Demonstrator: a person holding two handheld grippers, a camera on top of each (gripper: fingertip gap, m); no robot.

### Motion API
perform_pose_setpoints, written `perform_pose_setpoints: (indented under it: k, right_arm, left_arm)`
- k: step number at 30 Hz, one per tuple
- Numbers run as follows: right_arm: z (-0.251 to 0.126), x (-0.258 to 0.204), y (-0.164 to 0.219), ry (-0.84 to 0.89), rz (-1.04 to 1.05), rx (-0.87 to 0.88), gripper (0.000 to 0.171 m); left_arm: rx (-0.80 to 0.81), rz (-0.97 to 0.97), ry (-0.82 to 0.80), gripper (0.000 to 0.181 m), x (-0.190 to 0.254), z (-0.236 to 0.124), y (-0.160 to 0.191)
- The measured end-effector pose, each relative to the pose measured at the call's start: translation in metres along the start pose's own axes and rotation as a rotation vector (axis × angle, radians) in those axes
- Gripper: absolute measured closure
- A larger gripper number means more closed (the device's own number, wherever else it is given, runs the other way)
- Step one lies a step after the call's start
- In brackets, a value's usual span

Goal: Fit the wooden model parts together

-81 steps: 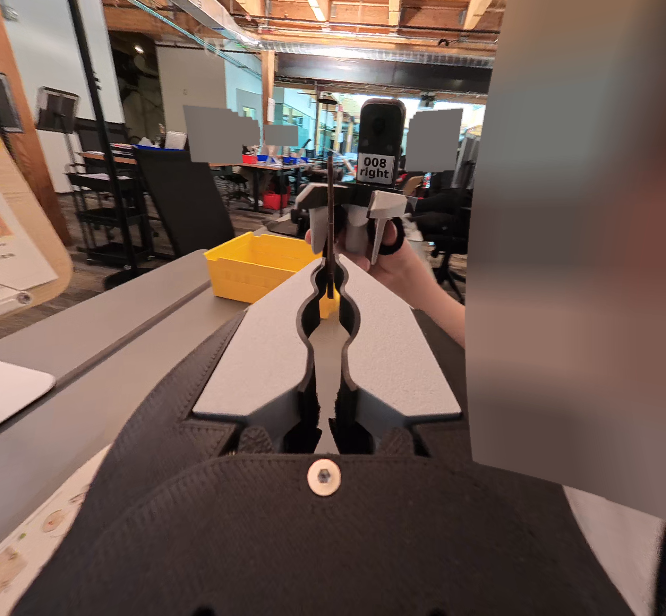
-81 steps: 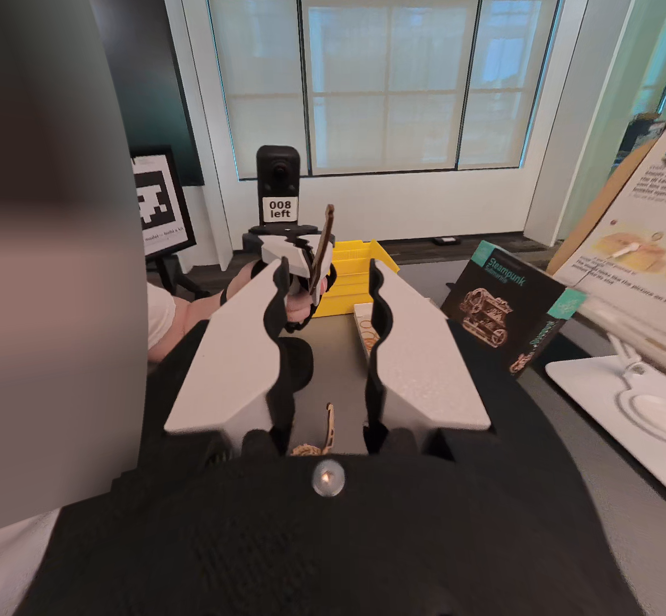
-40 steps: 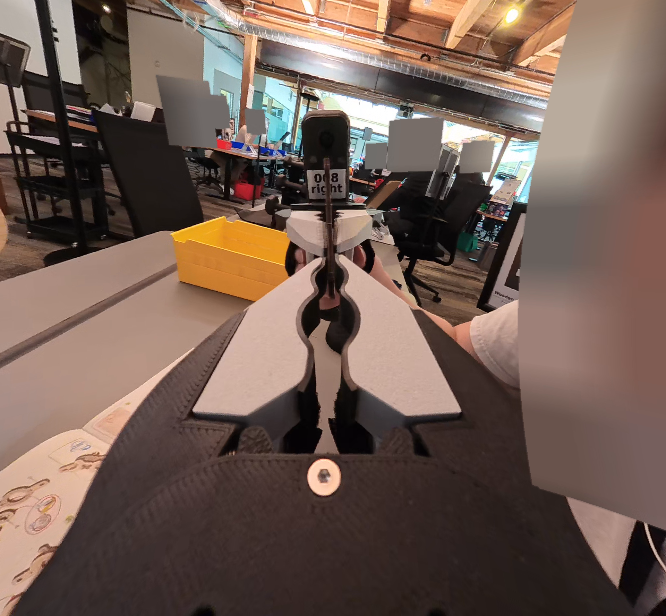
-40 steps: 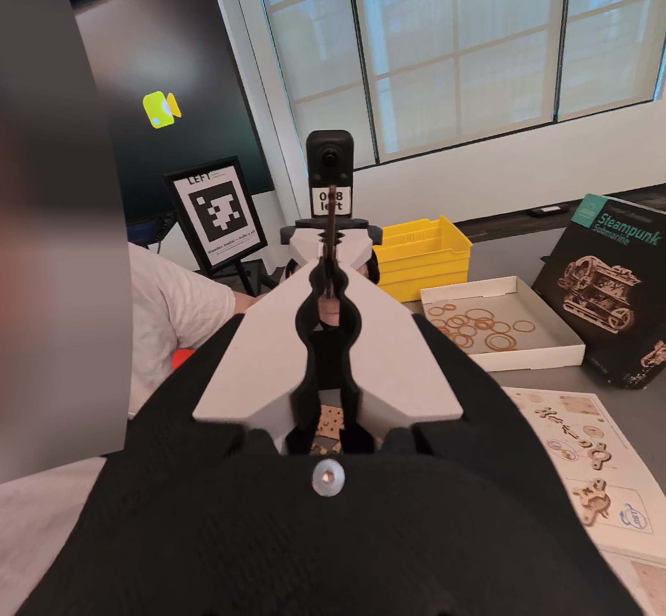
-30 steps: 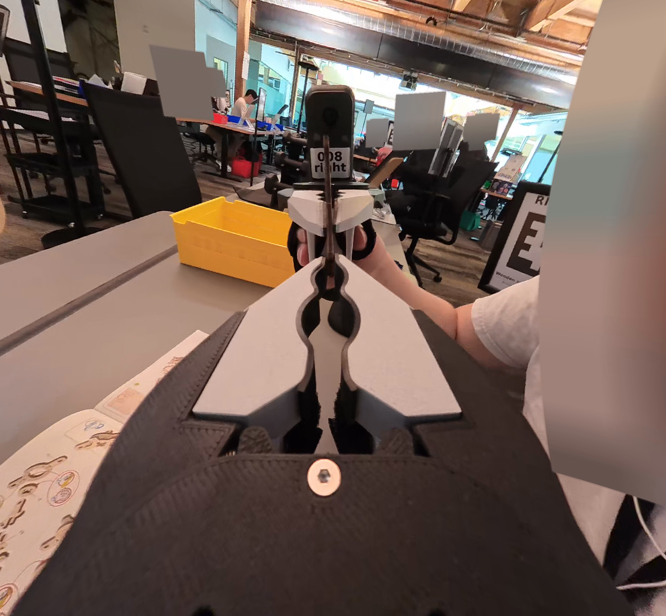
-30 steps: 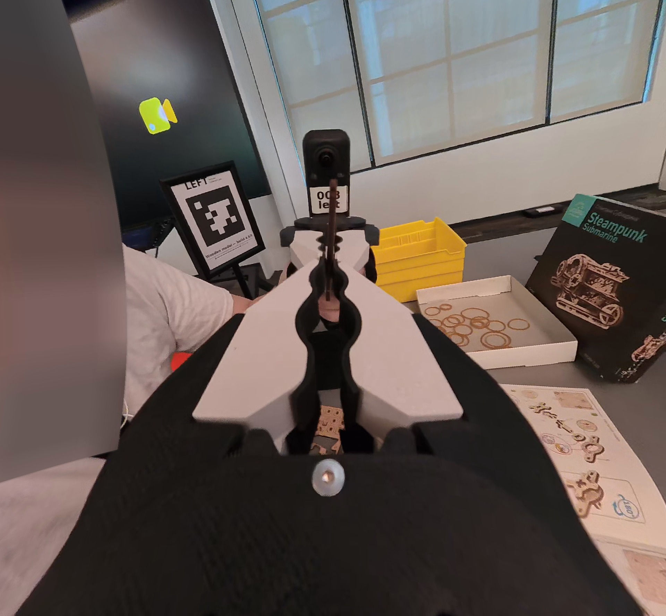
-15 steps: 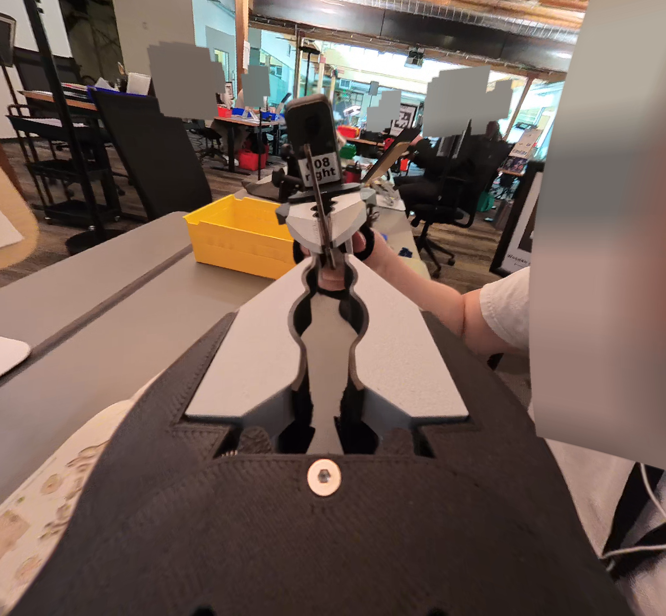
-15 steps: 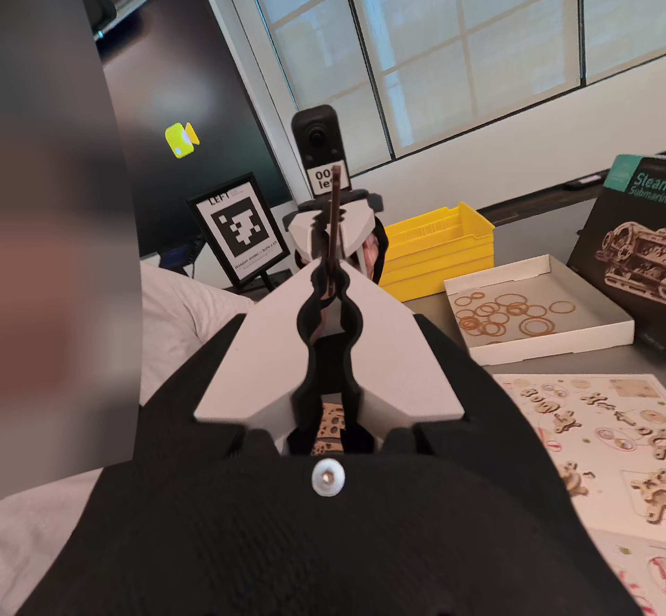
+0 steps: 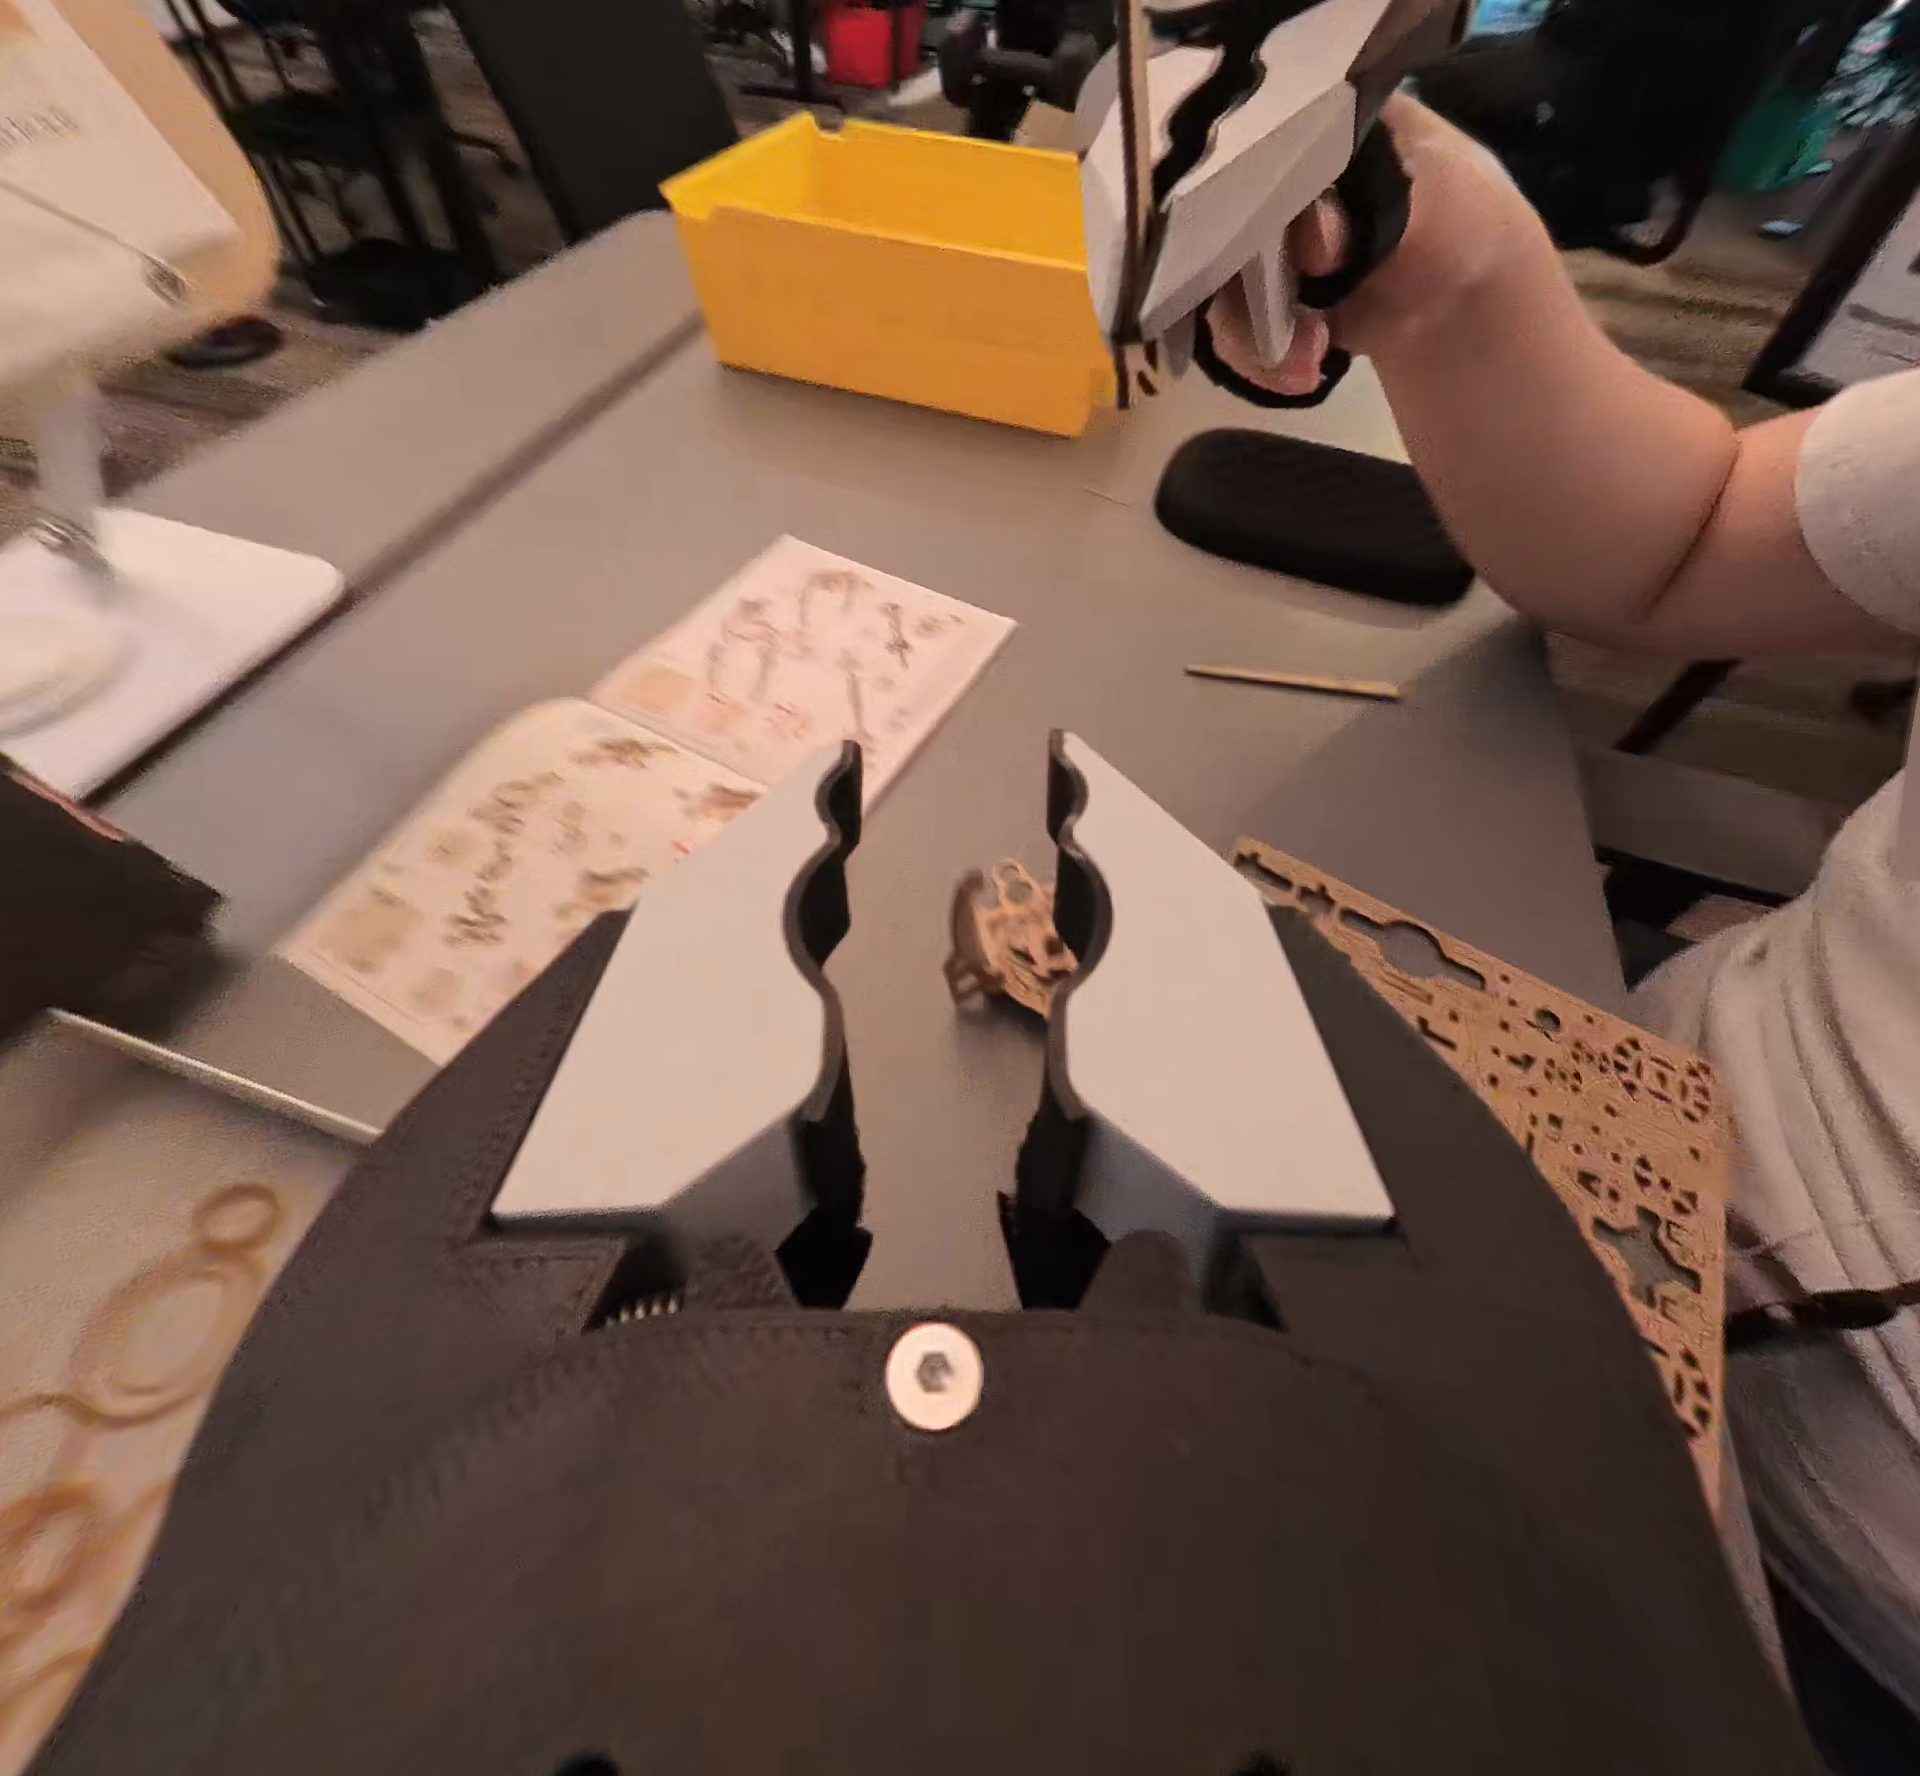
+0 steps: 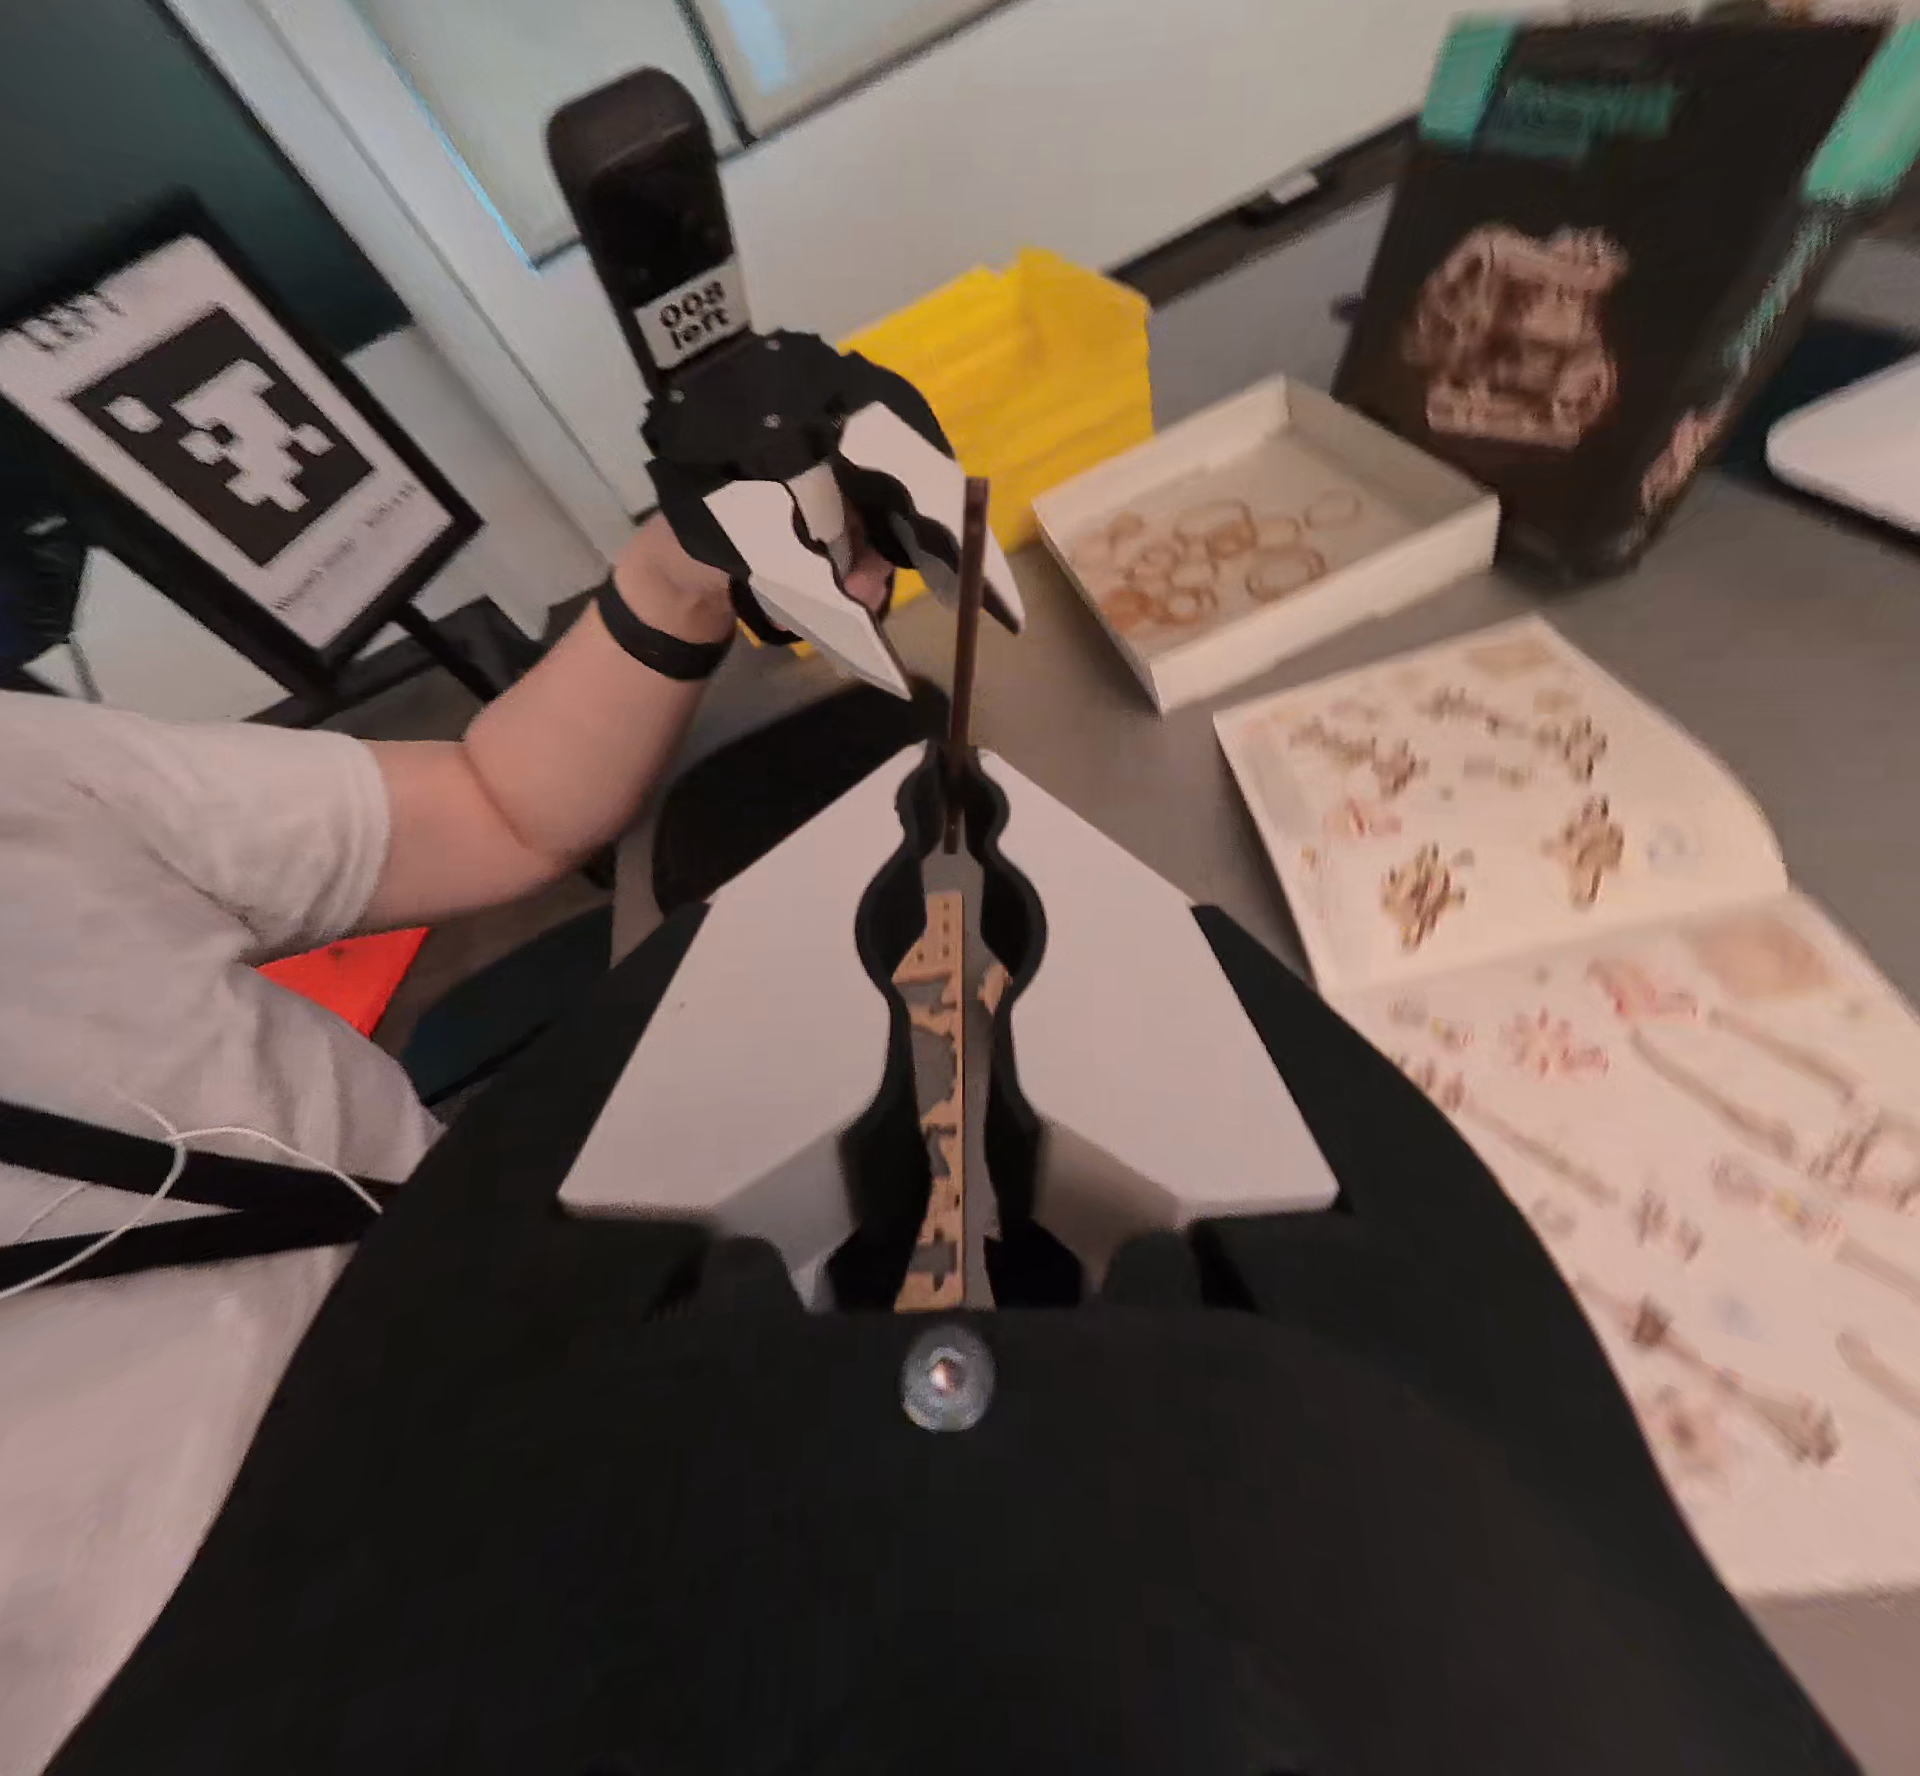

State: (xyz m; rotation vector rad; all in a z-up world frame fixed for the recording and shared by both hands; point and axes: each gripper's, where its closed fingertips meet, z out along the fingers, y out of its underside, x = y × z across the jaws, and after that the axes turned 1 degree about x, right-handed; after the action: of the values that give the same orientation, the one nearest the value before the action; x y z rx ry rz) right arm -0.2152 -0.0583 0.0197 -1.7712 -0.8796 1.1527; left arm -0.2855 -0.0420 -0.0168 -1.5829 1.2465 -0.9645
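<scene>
My right gripper (image 10: pixel 948 762) is shut on a thin flat wooden part (image 10: pixel 964 604), seen edge-on and standing up out of the fingertips. In the left wrist view the same gripper (image 9: pixel 1138 360) holds the part (image 9: pixel 1130 116) high above the table at the upper right. My left gripper (image 9: pixel 954 770) is open and empty, tilted down over the grey table (image 9: pixel 1039 521). A small wooden assembly (image 9: pixel 997 937) lies on the table between its fingers. In the right wrist view the left gripper (image 10: pixel 940 656) is open just left of the held part.
A cut-out wooden parts sheet (image 9: pixel 1507 1103) lies at the right. An open instruction booklet (image 9: pixel 675 770), a yellow bin (image 9: pixel 883 272), a black pad (image 9: pixel 1309 521) and a thin stick (image 9: pixel 1288 682) are on the table. A white tray of rubber bands (image 10: pixel 1247 531) and the black kit box (image 10: pixel 1621 272) stand farther back. Across from one pair of fingers to the other is roughly 9 centimetres.
My left gripper has let go of the wooden part, opened and dropped down toward the table. My right gripper keeps hold of the part and has lifted away.
</scene>
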Motion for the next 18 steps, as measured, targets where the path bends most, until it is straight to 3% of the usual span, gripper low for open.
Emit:
perform_pose_setpoints:
  k: [5,7,12,18]
  right_arm:
    - [0.026,0.008,0.059,0.103,0.125,-0.020,0.171]
    - [0.039,0.014,0.079,0.139,0.137,-0.068,0.171]
    - [0.049,0.017,0.112,0.186,0.141,-0.146,0.171]
    - [0.050,0.018,0.127,0.196,0.131,-0.195,0.171]
  left_arm:
    - [-0.077,0.131,-0.124,0.139,-0.013,0.023,0.055]
    - [-0.106,0.108,-0.077,0.135,-0.009,0.033,0.064]
    - [-0.090,-0.018,0.048,0.131,0.003,0.039,0.077]
    - [-0.094,-0.035,0.077,0.137,0.004,0.040,0.077]
